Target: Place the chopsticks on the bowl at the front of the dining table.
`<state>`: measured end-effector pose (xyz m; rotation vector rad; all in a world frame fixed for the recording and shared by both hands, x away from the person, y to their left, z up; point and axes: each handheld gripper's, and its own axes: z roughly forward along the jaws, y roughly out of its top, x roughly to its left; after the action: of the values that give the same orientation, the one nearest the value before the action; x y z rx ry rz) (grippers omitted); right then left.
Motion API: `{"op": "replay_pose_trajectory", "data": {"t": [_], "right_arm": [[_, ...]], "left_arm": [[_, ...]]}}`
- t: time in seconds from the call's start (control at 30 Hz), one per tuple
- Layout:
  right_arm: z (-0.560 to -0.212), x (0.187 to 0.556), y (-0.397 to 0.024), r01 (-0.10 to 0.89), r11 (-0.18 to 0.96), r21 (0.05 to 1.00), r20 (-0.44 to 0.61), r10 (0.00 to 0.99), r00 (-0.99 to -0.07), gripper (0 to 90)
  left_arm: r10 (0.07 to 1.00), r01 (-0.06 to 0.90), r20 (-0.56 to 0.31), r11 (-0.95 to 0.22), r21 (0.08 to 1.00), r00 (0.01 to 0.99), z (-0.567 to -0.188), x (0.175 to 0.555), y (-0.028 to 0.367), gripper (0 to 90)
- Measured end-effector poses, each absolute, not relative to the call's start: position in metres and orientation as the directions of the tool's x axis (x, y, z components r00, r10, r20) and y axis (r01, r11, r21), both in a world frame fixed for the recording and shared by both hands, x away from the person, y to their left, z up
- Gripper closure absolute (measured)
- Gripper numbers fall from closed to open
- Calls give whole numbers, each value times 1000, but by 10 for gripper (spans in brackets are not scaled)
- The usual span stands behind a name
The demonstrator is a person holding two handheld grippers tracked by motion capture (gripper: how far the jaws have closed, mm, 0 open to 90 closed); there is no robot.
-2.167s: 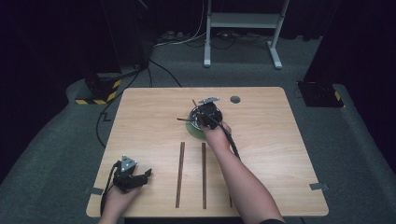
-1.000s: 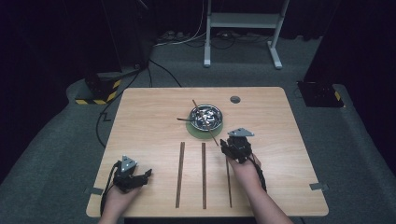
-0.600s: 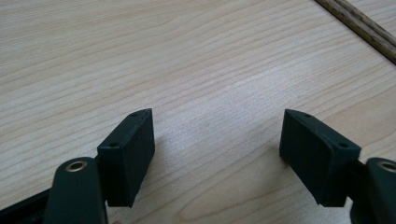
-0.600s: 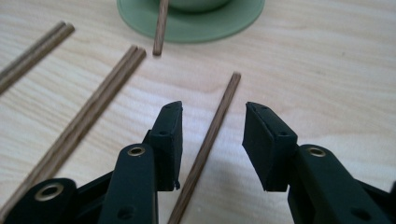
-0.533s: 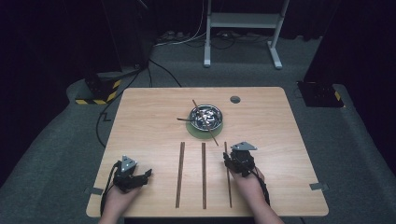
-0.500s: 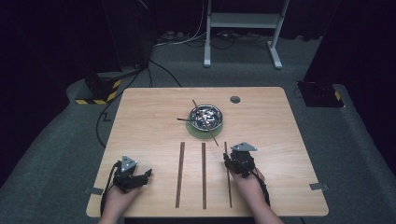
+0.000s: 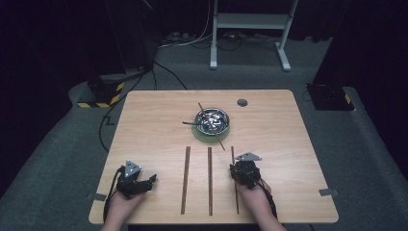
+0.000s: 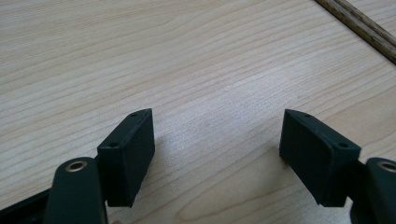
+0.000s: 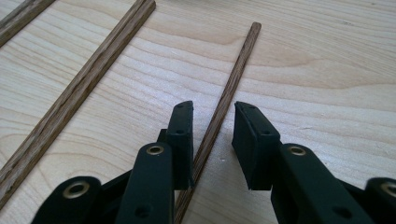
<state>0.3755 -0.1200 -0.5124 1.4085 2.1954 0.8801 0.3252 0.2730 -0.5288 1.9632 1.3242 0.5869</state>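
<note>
Wooden, thin round stick (image 9: 219, 112) lies between closing black jaws.

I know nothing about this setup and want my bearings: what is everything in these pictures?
Light wooden table: one, pale brown, standing on grey carpet.
Shiny metal bowl: one, silver, far middle of the table, thin sticks resting in it.
Round green mat: one, under the bowl.
Thick dark wooden strips: two, brown, parallel on the near half of the table.
Thin wooden stick: one, brown, right of the strips.
Small round dark disc: one, far right part of the table.
White metal stand: one, on the floor beyond.
Left gripper: one, black, near left corner, jaws open over bare wood.
Right gripper: one, black, jaws just been closing, thin stick between them, not pinched.
</note>
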Motion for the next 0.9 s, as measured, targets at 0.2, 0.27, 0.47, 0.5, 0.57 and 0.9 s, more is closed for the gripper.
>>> {"op": "replay_pose_trajectory", "data": {"t": [0.2,0.27,0.47,0.5,0.57,0.9], "right_arm": [[-514,378,-120,670,300,680,7,910,-414,726],[-514,379,-121,675,293,677,9,914,-406,749],[-514,381,-123,675,293,677,3,916,-401,802],[-514,380,-123,673,294,679,0,917,-400,814],[-515,380,-124,667,300,682,-13,917,-399,836],[-513,382,-128,649,284,705,-12,921,-389,843]], "left_arm": [[926,615,-9,-244,750,379,-529,325,273,267],[926,615,-9,-244,750,379,-529,325,273,267],[926,615,-9,-244,750,379,-529,325,273,267],[926,615,-9,-244,750,379,-529,325,273,267],[926,615,-9,-244,750,378,-529,325,273,267],[925,615,-9,-244,750,379,-529,325,273,267]]}}
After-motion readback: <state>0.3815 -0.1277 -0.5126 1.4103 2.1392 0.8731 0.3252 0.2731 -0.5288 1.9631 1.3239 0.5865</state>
